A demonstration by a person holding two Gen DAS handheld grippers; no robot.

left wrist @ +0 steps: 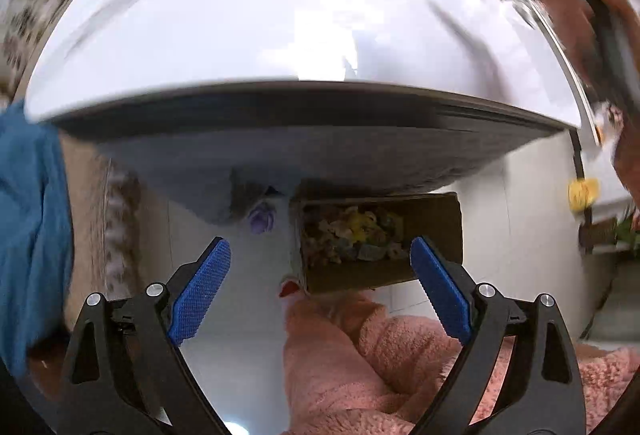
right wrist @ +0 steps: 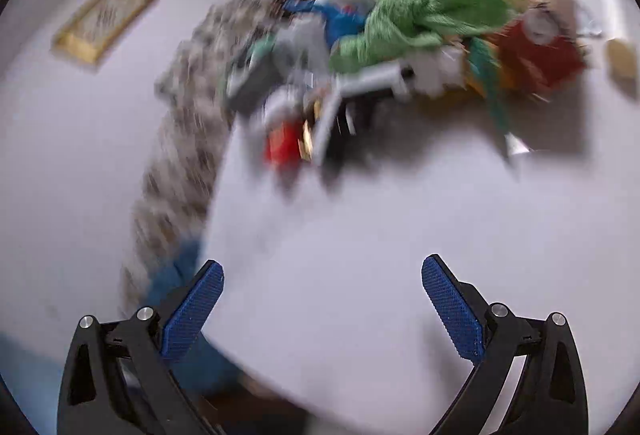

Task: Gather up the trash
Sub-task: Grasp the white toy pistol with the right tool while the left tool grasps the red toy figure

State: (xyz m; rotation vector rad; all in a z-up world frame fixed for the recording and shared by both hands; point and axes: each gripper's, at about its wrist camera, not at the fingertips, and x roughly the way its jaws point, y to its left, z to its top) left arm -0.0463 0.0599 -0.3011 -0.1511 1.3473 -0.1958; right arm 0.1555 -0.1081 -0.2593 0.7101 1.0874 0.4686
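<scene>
In the left wrist view, a brown cardboard box [left wrist: 432,235] sits on the floor below the white table's edge [left wrist: 304,85], filled with several crumpled scraps of trash [left wrist: 352,231]. My left gripper [left wrist: 319,243] hangs above it, open and holding nothing. A purple crumpled scrap [left wrist: 262,219] lies on the floor left of the box. In the right wrist view, my right gripper [right wrist: 322,263] is open and holds nothing over the bare white tabletop [right wrist: 360,235]. A blurred heap of litter lies at the far end, with a green cloth [right wrist: 416,23], a red packet [right wrist: 540,55] and a small red wrapper [right wrist: 282,145].
A person's pink fluffy sleeve [left wrist: 360,355] lies below the left gripper. A blue cloth [left wrist: 28,235] hangs at the table's left side. A patterned fabric [right wrist: 184,139] runs along the table's left edge, and a framed picture [right wrist: 104,21] is beyond it.
</scene>
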